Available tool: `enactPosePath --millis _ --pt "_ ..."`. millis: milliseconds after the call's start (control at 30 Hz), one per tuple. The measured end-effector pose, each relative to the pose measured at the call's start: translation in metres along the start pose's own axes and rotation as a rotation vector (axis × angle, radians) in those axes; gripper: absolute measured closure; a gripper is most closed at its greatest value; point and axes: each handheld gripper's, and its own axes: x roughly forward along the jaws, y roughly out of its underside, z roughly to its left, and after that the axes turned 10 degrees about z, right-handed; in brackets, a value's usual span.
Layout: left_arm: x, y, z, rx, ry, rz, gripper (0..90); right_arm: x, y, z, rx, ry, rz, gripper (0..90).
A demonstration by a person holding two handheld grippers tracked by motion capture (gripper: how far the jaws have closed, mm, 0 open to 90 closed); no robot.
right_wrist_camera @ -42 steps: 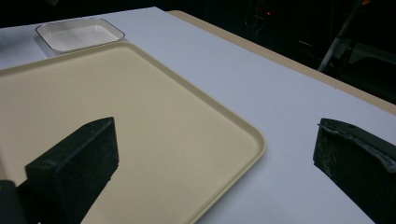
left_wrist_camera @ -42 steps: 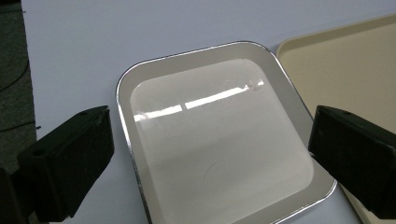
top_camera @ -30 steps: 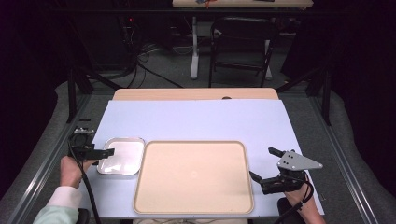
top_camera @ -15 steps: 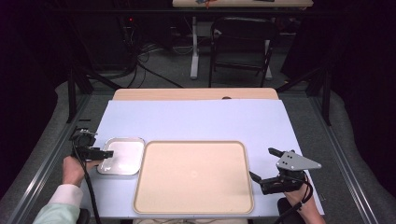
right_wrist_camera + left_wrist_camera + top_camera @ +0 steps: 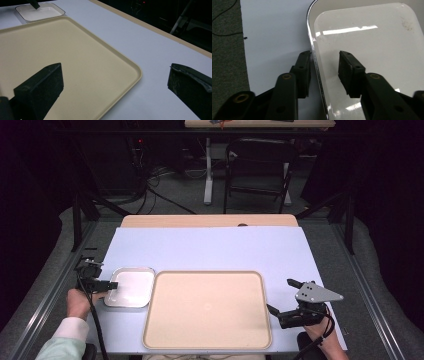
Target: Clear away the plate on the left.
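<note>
A: Polished metal small tray is seen at the table's left, just beside the beige tray. Left gripper is set astride its rim, jaws just closing, pads not yet pressed on it.

B: Risk?

A: A slip off the thin, slick rim is judged likely; the beige tray could be knocked.

B: Room?

A: Blue mat is left open behind. Right gripper is held wide, nothing between the jaws, over the beige tray's corner.

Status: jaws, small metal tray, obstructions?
Left gripper jaws just closing astride the small shiny metal tray rim, gap left. Right gripper open, idle. Large beige plastic tray adjacent.
</note>
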Motion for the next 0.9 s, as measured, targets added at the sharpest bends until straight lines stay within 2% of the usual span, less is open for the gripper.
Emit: enactPosePath --millis 133,400,600,900 --pt "0.0014 0.0006 0.0009 -0.009 0.007 -0.002 67.4 0.0005 0.0 0.0002 -0.001 -0.001 0.008 0.0" --pt "0.0 0.0021 0.0022 -0.016 -0.008 -0.003 75.4 0.0009 -0.0002 0.0008 -0.004 -0.003 0.015 0.0" --pt "-0.0006 0.0021 0.0031 -0.02 -0.012 0.003 78.1 0.0015 0.0 0.0009 -0.008 -0.006 0.024 0.0" --pt "-0.0007 0.0031 0.0059 -0.053 0.014 0.005 80.5 0.0015 0.0 0.0013 -0.009 -0.003 0.027 0.0"
